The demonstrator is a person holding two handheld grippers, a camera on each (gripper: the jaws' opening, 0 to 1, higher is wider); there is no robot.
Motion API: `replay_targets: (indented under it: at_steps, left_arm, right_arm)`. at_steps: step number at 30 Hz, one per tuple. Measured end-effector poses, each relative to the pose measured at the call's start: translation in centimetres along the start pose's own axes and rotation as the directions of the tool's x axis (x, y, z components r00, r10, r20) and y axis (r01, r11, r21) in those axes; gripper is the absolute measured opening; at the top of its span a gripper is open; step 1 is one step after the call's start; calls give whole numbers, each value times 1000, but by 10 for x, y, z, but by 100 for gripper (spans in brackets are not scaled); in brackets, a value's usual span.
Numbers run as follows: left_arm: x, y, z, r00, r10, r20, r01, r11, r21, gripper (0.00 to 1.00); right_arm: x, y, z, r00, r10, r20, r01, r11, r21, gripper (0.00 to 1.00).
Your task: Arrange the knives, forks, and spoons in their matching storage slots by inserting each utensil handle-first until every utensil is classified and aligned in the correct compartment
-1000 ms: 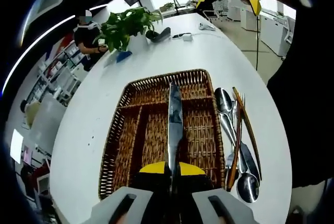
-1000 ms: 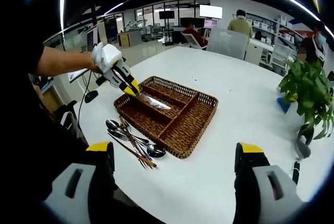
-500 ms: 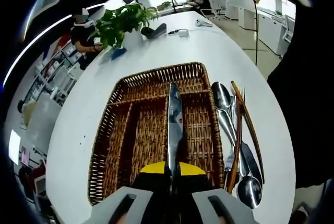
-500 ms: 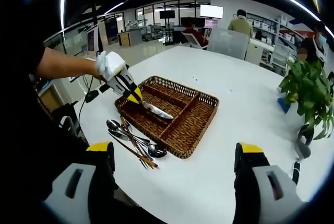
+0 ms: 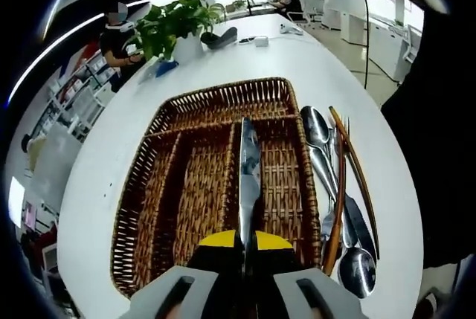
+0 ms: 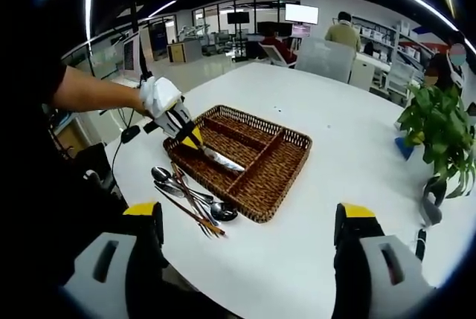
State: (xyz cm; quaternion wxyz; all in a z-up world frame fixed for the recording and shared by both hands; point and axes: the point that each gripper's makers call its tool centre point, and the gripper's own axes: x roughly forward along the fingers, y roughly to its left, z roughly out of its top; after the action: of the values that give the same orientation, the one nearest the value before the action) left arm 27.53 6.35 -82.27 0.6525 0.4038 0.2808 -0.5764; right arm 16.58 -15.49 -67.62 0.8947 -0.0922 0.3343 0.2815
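The left gripper (image 5: pixel 245 239) is clamped on a knife (image 5: pixel 248 178), blade pointing over the wicker tray (image 5: pixel 195 185) on the white table (image 6: pixel 349 163). Spoons and forks (image 5: pixel 338 192) lie beside the tray. The right gripper (image 6: pixel 249 233) hangs wide open, holding nothing.

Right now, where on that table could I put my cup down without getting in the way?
Bare tabletop lies between the wicker tray and the potted plant. Beside the tray's near edge it is crowded: loose spoons and forks lie there, and the left gripper holds a knife over the tray.
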Motion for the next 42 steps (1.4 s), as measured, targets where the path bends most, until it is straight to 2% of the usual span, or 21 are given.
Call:
replay_targets:
  at_steps: [6, 15, 18, 26, 36, 42]
  left_arm:
    - [6, 1, -1, 1000, -7, -4, 7, 1000, -2, 3]
    - [17, 2, -6, 999, 17, -35, -17, 1000, 4, 3]
    - [22, 0, -10, 999, 3, -47, -3, 1000, 1, 3]
    - [25, -4, -28, 995, -4, -97, 4, 1000, -1, 3]
    - [28, -2, -29, 995, 6, -99, -6, 1000, -6, 4]
    - [30, -2, -31, 984, 32, -175, -29, 999, 18, 4]
  right_arm:
    - [-1, -1, -2, 1000, -1, -23, 1, 1000, -7, 98]
    - [-1, -3, 0, 999, -3, -33, 3, 1000, -12, 98]
    - [1, -2, -1, 999, 3, -40, -4, 1000, -13, 98]
    - [1, -2, 0, 999, 3, -41, -3, 1000, -13, 98]
    - [3, 0, -3, 999, 5, -50, -5, 1000, -14, 98]
    - [3, 1, -2, 999, 4, -51, -5, 1000, -15, 98]
